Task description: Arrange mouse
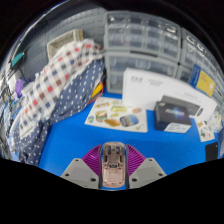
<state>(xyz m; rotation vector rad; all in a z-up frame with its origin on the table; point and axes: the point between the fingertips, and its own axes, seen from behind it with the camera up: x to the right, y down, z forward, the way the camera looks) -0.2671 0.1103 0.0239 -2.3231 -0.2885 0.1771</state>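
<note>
A small pale mouse [112, 165] with a see-through shell sits lengthwise between my two fingers. My gripper [112, 156] is shut on it, and the purple pads [93, 158] press against both of its sides. The mouse hangs over the near part of the blue table [85, 138]. Its underside and rear end are hidden by the fingers.
Ahead on the table lie a printed card [118, 115], a white box [148, 90] and a black box [178, 115]. A checked cloth [55, 88] drapes over something at the left. Clear drawer units [150, 40] stand along the back.
</note>
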